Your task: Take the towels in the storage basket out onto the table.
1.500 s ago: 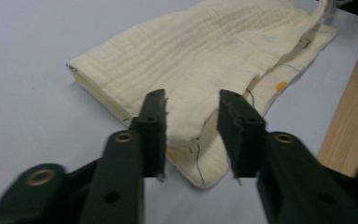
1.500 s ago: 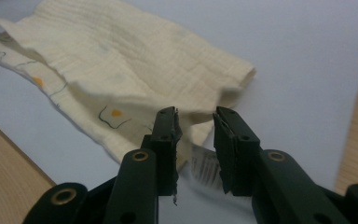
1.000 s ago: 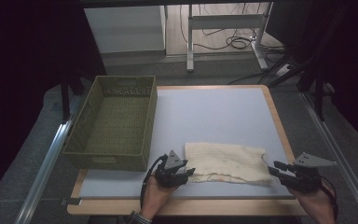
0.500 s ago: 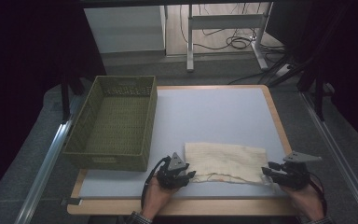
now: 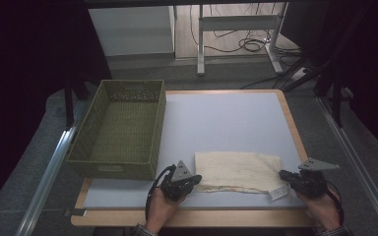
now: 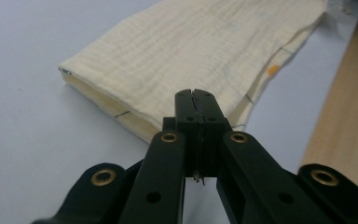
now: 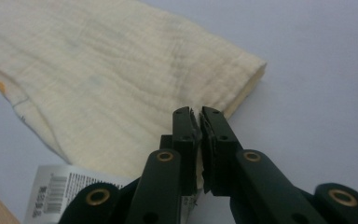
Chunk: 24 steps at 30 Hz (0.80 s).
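Table [image 5: 226, 118]: barcode label [image 7: 56, 193] beside right tongs [image 7: 199, 114].

Both grippers [image 5: 195, 182] [image 5: 284, 175] have black jaws with brass rivets, grey three-cornered top plates, and black trailing cables.

Both tools now clamped on the cloth's near corners

Over the last second I've closed my left tool [image 5: 193, 181] and my right tool [image 5: 286, 176]: each had its jaws standing apart at an end of the folded cream cloth [image 5: 238, 169], and both have just been closing. In the left gripper view the pads now meet on the cloth's near edge; in the right gripper view they pinch the corner just above the white barcode tag [image 7: 65, 191]. My right hand [image 5: 320, 209] has also come in and down from off the table's right edge to that corner.
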Each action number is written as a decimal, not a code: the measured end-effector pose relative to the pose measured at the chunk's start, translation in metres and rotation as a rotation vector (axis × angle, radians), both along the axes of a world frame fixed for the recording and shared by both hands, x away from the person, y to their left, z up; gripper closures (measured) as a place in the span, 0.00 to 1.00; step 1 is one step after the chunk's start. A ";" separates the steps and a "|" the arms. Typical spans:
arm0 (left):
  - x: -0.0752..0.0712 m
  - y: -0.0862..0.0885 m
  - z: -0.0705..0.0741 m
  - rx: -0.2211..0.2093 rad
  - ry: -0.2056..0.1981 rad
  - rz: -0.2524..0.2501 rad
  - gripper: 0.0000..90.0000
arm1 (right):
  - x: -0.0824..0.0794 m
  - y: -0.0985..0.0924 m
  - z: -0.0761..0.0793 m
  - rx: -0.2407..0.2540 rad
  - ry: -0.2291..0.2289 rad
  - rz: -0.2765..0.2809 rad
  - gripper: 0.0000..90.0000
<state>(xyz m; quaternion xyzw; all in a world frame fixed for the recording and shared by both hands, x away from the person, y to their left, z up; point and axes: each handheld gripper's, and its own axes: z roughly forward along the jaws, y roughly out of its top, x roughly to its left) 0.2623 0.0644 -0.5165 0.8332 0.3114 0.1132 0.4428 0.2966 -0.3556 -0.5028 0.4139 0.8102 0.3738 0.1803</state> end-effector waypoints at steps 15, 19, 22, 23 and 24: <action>0.020 0.000 0.006 0.025 -0.018 0.106 0.63 | 0.007 -0.020 0.010 0.062 0.006 -0.058 0.69; 0.041 -0.011 0.005 0.057 -0.016 0.133 0.63 | 0.020 -0.014 0.015 0.074 -0.004 -0.059 0.67; 0.054 -0.018 0.004 0.075 -0.019 0.156 0.61 | 0.034 -0.004 0.016 0.070 -0.008 -0.054 0.64; 0.059 -0.019 0.004 0.084 -0.020 0.170 0.59 | 0.039 0.000 0.017 0.063 -0.012 -0.051 0.63; 0.063 -0.020 0.004 0.089 -0.024 0.182 0.58 | 0.044 0.003 0.017 0.050 -0.017 -0.052 0.62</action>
